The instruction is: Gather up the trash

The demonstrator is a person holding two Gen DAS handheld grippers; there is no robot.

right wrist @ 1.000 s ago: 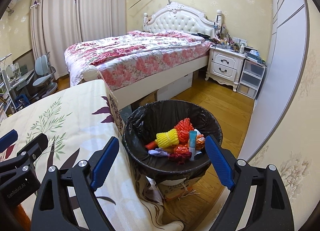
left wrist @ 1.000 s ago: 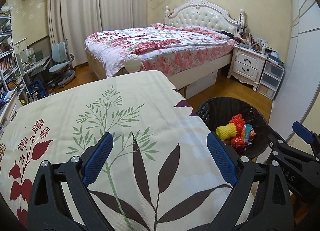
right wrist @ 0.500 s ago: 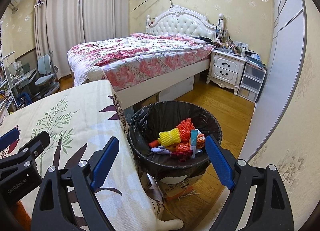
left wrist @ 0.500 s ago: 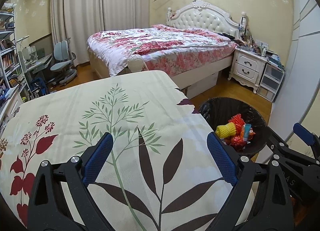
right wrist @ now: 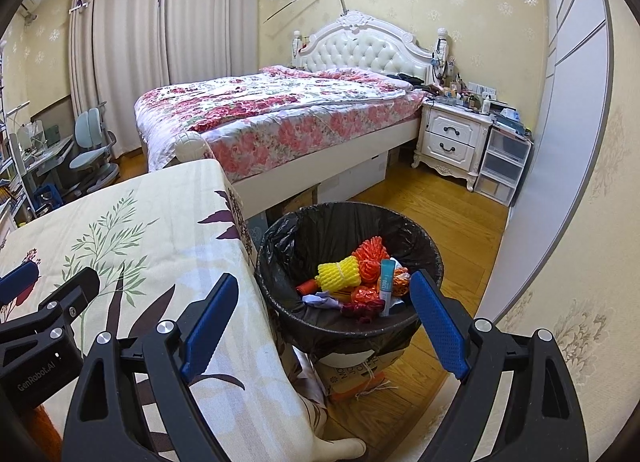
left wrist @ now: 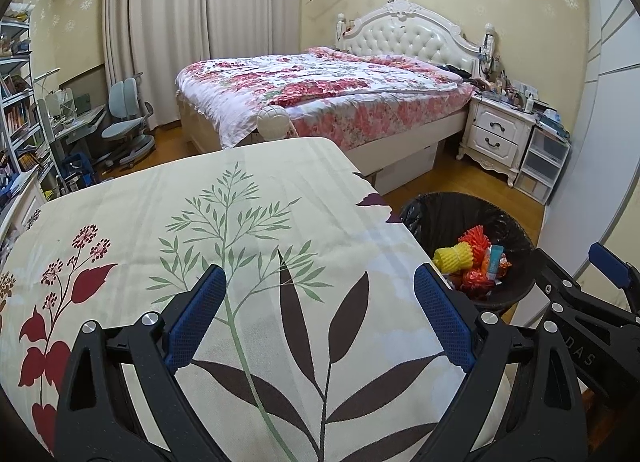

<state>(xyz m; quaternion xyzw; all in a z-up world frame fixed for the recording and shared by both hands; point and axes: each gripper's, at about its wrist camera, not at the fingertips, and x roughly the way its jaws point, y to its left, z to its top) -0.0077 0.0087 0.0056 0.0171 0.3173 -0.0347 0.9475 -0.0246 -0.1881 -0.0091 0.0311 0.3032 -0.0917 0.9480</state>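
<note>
A black-lined trash bin stands on the floor at the right edge of the cloth-covered table. It also shows in the left wrist view. Inside lie yellow foam netting, orange netting, a blue tube and crumpled wrappers. My left gripper is open and empty above the table's near part. My right gripper is open and empty, over the table's edge and the bin's near rim. No loose trash shows on the tablecloth.
A bed with a floral cover stands beyond the table. A white nightstand and plastic drawers stand at the right wall. A desk chair and shelves are at the left. A cardboard box sits under the bin.
Both grippers have pulled back and risen slightly, so the table and bin sit lower in view. Both stay open and empty.
</note>
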